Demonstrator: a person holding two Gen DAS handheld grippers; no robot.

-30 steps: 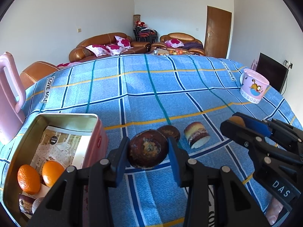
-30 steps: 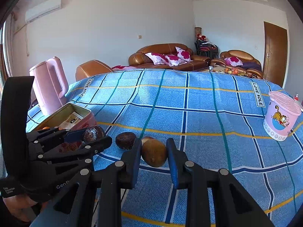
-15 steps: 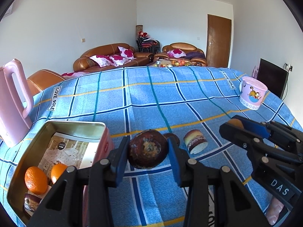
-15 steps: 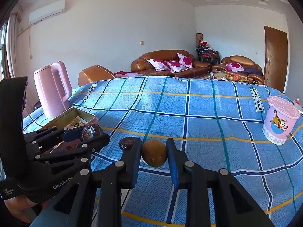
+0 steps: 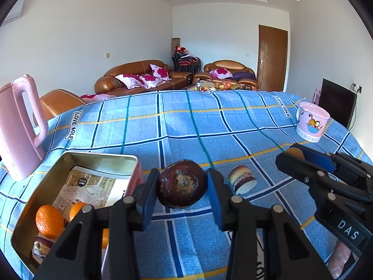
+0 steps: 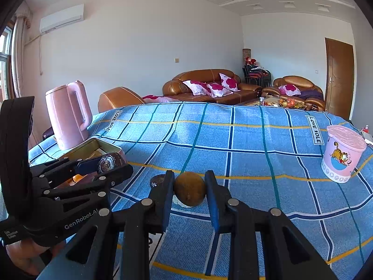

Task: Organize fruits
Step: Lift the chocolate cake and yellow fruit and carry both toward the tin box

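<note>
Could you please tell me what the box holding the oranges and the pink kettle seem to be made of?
The box looks like thin metal: its inside walls have a dull golden sheen and a rolled rim. The kettle looks like matte plastic, with smooth, even pink walls and a moulded handle.

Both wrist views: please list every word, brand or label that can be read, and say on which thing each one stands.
"LOVE SOLE": printed labels on the blue checked tablecloth, several times.
"DAS": white label on the right gripper, left wrist view.
"GenRobot.A": side of the left gripper, right wrist view; the end is hidden.
Small white label lower on the left gripper: too small to read.
Leaflet inside the tin box: print too small to read.
</note>
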